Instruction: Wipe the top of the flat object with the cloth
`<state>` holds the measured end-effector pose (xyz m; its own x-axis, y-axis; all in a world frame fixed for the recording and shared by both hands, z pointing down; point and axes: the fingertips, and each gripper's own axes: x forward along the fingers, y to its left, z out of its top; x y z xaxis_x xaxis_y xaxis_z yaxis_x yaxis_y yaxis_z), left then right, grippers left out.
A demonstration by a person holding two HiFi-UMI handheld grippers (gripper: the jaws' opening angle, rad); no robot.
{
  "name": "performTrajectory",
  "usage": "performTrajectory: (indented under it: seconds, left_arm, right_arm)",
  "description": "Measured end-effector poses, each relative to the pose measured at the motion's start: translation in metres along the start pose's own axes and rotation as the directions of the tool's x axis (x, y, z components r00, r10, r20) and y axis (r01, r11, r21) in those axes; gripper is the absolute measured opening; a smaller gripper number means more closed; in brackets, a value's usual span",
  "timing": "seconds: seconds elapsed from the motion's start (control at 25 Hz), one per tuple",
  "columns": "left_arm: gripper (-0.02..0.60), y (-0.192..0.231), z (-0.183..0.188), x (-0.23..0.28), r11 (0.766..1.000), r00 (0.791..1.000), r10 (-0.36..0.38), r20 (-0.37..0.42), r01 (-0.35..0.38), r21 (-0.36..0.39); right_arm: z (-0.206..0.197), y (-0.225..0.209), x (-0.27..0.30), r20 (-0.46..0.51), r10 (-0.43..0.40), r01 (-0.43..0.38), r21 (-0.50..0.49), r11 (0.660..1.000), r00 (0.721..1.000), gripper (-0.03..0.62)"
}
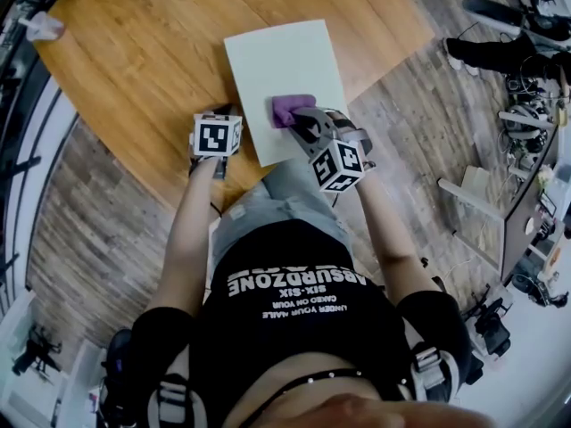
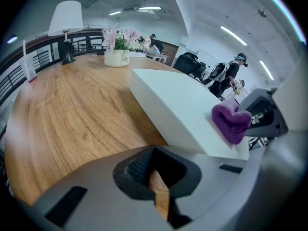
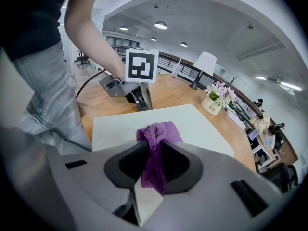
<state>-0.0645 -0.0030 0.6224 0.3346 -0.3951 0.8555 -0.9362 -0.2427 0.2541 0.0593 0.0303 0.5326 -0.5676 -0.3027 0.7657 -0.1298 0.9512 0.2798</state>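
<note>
**Flat object** (image 1: 285,83): pale off-white rectangular slab with a plain matte top and a visible thickness at its sides. It lies flat on the wooden table (image 1: 134,69), and its near end reaches the table edge in front of you.

**Cloth** (image 1: 290,110): small, purple and bunched into a wad. It sits on the flat object's top, in the half nearer you.

**Your right gripper** (image 3: 154,170): over the flat object's near end. Its jaws are clamped narrow on the cloth. A fold hangs down between them and the rest bulges out past the tips onto the slab.

**Your left gripper** (image 2: 156,186): just beside the flat object's left edge, off the slab and low over the table. Its jaws are drawn together and hold nothing, with only a sliver of wood showing between them.
</note>
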Motion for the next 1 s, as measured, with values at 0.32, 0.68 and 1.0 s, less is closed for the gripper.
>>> performTrajectory:
  seconds: [0.32, 0.68, 1.0]
  left_arm:
    - [0.014, -0.001, 0.000, -0.001, 1.000, 1.000, 0.014, 0.007, -0.014, 0.015]
    - [0.014, -0.001, 0.000, 0.000, 1.000, 1.000, 0.013, 0.024, -0.013, 0.010]
    - [0.014, -0.002, 0.001, -0.002, 1.000, 1.000, 0.016, 0.020, -0.016, 0.003]
  right_arm:
    - [-0.007, 0.033, -0.018, -0.003, 0.028, -0.028, 0.026, 0.999, 1.000, 0.094]
    - [-0.013, 0.060, -0.035, -0.013, 0.084, -0.084, 0.042, 0.996, 0.996, 0.094]
    - [-0.011, 0.068, -0.053, -0.030, 0.235, -0.234, 0.046, 0.971, 0.972, 0.094]
